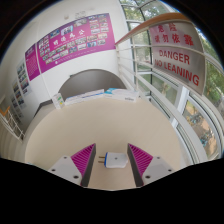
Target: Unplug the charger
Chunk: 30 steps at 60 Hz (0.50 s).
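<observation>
1. Here we are: the hand-held gripper (111,163) has its fingers spread apart, magenta pads (76,163) facing inward, and the charger (114,159), a small white block, sits right between them with a gap visible on each side. Nothing clamped yet.
2. The charger lies against a pale flat surface (100,125) that runs on ahead of the fingers; whether that is a wall, floor or bench top I cannot tell, and the socket itself is not visible.
3. Risk one, in my judgement: closing off-centre. If one pad touches first, the block could twist in the socket rather than come straight out.
4. Risk two: a shallow grip. Pads catching only the near edge could slip off the smooth white casing on the pull.
5. Risk three: pulling at an angle, which could jam the prongs.
6. Room to move: open surface ahead and to both sides of the fingers. Farther ahead a white rail (110,92) crosses, with pink posters (75,42) beyond left and a red-lettered danger sign (180,58) beyond right, all well apart from the fingers. Retreat straight back looks free.
</observation>
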### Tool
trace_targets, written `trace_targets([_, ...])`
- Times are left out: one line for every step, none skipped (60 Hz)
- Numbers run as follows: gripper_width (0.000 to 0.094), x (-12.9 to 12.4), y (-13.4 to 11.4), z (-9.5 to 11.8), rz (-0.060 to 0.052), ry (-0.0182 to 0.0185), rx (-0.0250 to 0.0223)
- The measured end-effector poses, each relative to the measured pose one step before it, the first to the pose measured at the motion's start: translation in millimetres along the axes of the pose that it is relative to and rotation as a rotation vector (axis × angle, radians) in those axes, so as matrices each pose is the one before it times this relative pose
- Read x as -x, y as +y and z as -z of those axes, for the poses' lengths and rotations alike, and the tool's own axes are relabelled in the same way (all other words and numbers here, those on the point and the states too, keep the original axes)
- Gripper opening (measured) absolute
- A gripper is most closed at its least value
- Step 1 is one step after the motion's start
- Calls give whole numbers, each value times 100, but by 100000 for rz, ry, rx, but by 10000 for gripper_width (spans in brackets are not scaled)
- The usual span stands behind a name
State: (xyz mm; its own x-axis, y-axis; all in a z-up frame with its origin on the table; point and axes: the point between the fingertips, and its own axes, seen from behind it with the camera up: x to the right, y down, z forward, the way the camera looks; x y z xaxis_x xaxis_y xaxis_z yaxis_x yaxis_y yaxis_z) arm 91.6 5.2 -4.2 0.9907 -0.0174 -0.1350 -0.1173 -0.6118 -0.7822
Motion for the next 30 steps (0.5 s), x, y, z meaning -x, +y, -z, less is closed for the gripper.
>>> trace_targets([679,-163,-23,149,-106,256,233])
trace_targets([734,-157,-105,160,123,371,-73])
trace_targets([791,-248,-361,376,432,315,25])
trace_targets([840,-65,-56,343,542,523,-374])
trace_targets([869,-333,-134,262,936,1047,-433])
trace_targets([860,-86,-102,244,1259,878,-450])
trace_targets([851,-158,-187,318,1314,639,-418])
trace_targets([848,-143,-139,352,1307,917,-312])
trace_targets([853,-109,-143,394,1323,776,-299])
trace_targets([854,-94,-162,449,1325,766,-246])
trace_targets([855,-89,-141,482,1269,724,-239])
trace_targets([854,-428,-444,516,1023,244,164])
trace_targets([854,137,13,701,830,745,-287])
trace_targets([854,13,-112,584,756,483,-212])
trace_targets([854,71,-103,669,693,396,-164])
trace_targets([855,55,-49,693,603,468,-63])
trace_targets([853,-85,-150,659,584,541,60])
trace_targets([855,29,-13,782,411,533,-130])
trace_targets([855,89,-90,779,311,477,-197])
trace_targets([854,68,-63,827,210,561,-259])
trace_targets([856,-6,-19,912,219,838,-264])
trace_targets([856,-41,44,929,203,1104,-65])
trace_targets([856,-1,57,947,312,986,2])
trace_targets([858,-93,-83,775,434,430,-125])
trace_targets([860,190,48,1061,50,287,-171])
trace_targets([856,173,50,1029,-110,268,-238])
trace_targets([856,162,69,1037,-232,341,-149])
trace_targets([858,140,111,1050,-323,371,-76])
trace_targets([859,181,123,1059,-370,230,-88])
trace_targets([858,246,149,1065,-343,30,-98])
